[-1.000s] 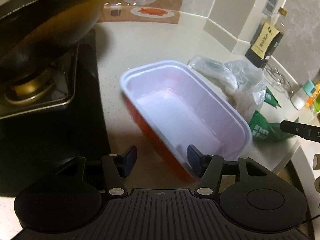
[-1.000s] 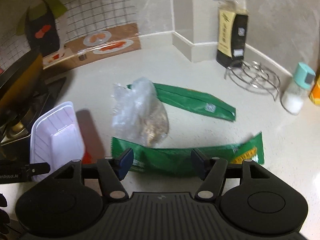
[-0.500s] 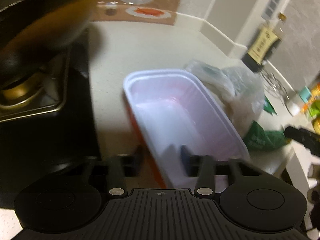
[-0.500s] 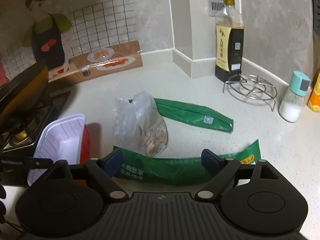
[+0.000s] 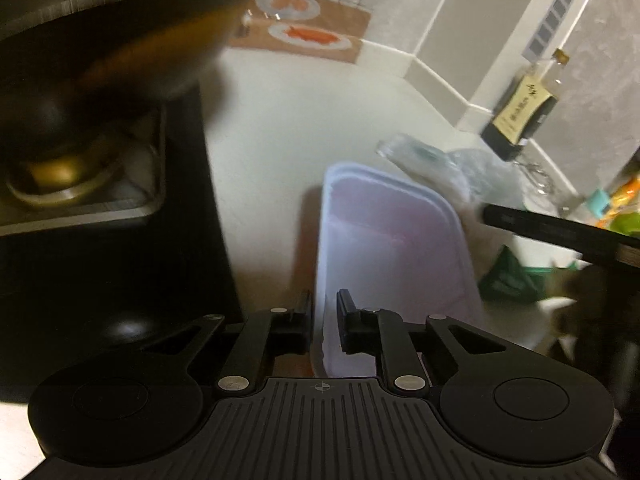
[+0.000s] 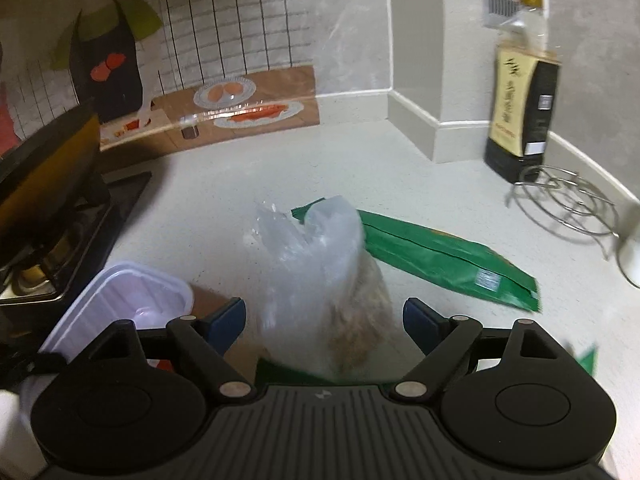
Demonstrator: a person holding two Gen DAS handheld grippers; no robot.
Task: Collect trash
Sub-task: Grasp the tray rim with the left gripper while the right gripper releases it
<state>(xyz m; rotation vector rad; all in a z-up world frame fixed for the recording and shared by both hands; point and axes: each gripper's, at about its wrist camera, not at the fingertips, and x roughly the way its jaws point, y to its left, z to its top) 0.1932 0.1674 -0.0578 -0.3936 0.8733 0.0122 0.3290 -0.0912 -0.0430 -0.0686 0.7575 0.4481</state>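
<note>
My left fingers [image 5: 325, 312] pinch the tray [image 5: 388, 248] rim; its long axis runs away from me, stove [image 5: 100, 208] to its left. My right fingers [image 6: 324, 318] are spread around the plastic bag [image 6: 320, 264], with a green wrapper [image 6: 444, 256] behind it on the bench [image 6: 224, 196].

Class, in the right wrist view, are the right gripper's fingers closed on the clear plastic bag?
No: the right gripper is wide open, the clear plastic bag standing between its fingers.

Wok [image 5: 100, 60], sauce bottle [image 6: 520, 112], wire trivet [image 6: 568, 200]
</note>
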